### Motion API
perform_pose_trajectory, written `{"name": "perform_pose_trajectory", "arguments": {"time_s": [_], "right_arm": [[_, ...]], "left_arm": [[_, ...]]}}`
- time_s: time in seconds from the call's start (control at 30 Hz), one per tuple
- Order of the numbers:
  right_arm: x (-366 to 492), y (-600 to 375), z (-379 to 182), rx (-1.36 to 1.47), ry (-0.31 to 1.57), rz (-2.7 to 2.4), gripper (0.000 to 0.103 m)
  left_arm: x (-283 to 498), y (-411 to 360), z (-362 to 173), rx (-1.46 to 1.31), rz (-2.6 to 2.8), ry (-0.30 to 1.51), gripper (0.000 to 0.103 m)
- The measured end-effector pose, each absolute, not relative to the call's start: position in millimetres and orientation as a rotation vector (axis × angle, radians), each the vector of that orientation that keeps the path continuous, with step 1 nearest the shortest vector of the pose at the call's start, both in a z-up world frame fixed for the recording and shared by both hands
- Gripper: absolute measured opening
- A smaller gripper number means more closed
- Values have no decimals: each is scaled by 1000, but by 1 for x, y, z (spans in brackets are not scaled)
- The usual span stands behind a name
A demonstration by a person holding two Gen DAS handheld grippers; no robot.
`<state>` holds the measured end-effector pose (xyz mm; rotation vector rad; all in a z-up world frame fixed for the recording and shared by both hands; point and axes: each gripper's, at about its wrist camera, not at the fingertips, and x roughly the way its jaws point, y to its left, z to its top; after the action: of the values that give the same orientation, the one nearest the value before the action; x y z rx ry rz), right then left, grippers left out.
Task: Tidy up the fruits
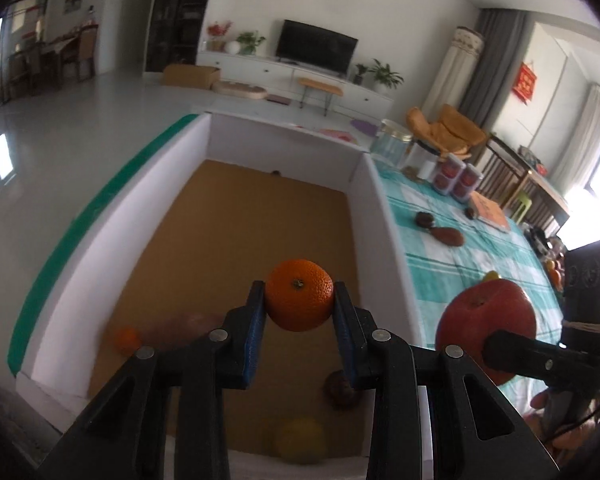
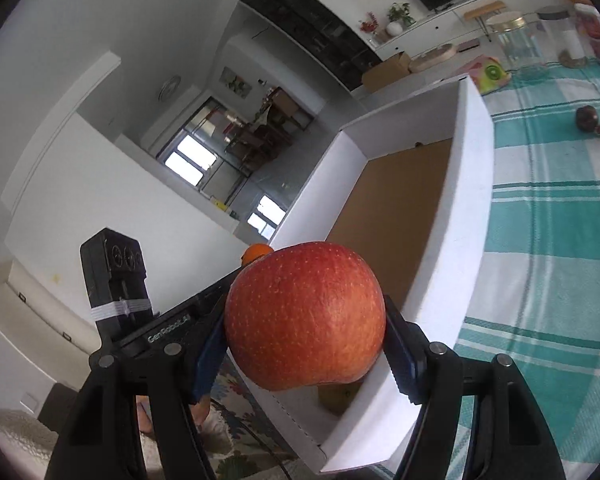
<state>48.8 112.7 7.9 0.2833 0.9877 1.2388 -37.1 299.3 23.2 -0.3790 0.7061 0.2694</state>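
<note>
My left gripper (image 1: 299, 304) is shut on an orange (image 1: 299, 294) and holds it above the inside of a white box (image 1: 374, 216) with a brown floor. In the box lie a small orange (image 1: 126, 339), a dark round fruit (image 1: 339, 390), a yellow fruit (image 1: 299, 440) and a blurred reddish fruit (image 1: 188, 326). My right gripper (image 2: 306, 350) is shut on a red apple (image 2: 304, 316) held over the box's near corner (image 2: 364, 436). The apple also shows in the left wrist view (image 1: 485, 324), to the right of the box.
The box stands on a teal checked tablecloth (image 1: 452, 256). On the cloth lie two dark brown fruits (image 1: 425, 220) (image 1: 449, 236), a glass jar (image 1: 390, 142), red-labelled containers (image 1: 456, 176) and a flat orange packet (image 1: 490, 212). Floor lies beyond the box's left wall.
</note>
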Motion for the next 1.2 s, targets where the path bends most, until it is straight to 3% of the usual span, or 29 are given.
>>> {"name": "perform_pose_trajectory", "arguments": {"time_s": [0.4,0.43,0.53,0.57,0.83,1.1,1.2], "right_arm": [[-1,220,-25,-211,963,1203,70],[-2,220,-24,-218,951,1199,70],[2,207,-15,-215,891,1175,75],[5,197,-10,-195,871,1172,81],[46,61,18,-94,629,867,103],[140,-141,-69,-22,824,239,103],[151,-208,-83,207,886,96,103]], "left_arm": [[-52,341,-33,-383,479,814,36],[-51,341,-34,-382,490,816,39],[-49,338,-30,-384,535,785,72],[-50,336,-26,-385,541,759,79],[-32,279,15,-327,399,606,79],[23,124,29,-203,-91,656,83],[50,68,9,-204,-273,774,83]]}}
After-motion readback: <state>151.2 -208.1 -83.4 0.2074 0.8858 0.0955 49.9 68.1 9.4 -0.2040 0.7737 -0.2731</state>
